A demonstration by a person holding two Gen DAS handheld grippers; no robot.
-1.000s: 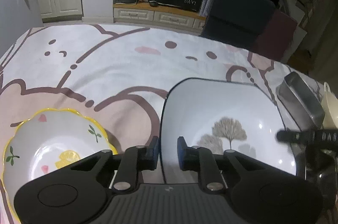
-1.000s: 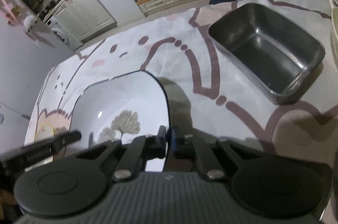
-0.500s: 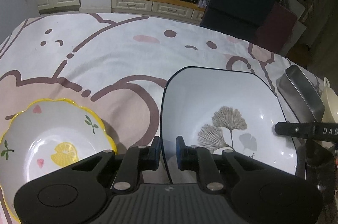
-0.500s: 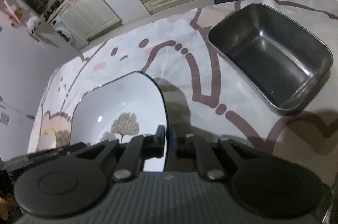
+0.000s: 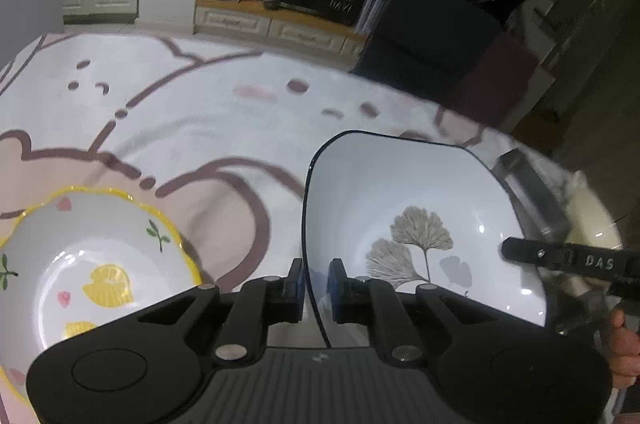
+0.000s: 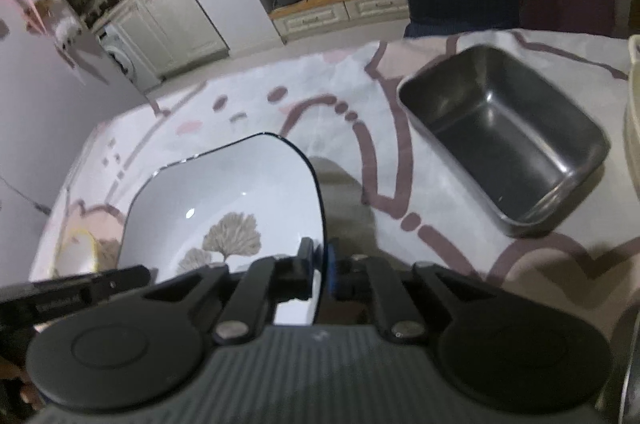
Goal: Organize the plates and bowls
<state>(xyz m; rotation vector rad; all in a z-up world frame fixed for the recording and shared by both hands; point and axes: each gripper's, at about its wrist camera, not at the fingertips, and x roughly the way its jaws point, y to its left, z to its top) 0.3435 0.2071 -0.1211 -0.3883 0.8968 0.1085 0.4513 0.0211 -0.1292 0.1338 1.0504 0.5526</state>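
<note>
Between both tools, each clamped on a rim: glossy white square bowl, dark-edged, ginkgo-leaf print.

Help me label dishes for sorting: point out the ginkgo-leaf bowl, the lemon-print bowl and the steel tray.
ginkgo-leaf bowl (image 5: 420,184), left wrist view, on its white inner wall above the leaves.
lemon-print bowl (image 5: 80,248), left wrist view, on its white inside.
steel tray (image 6: 504,144), right wrist view, on its inner floor.
</note>
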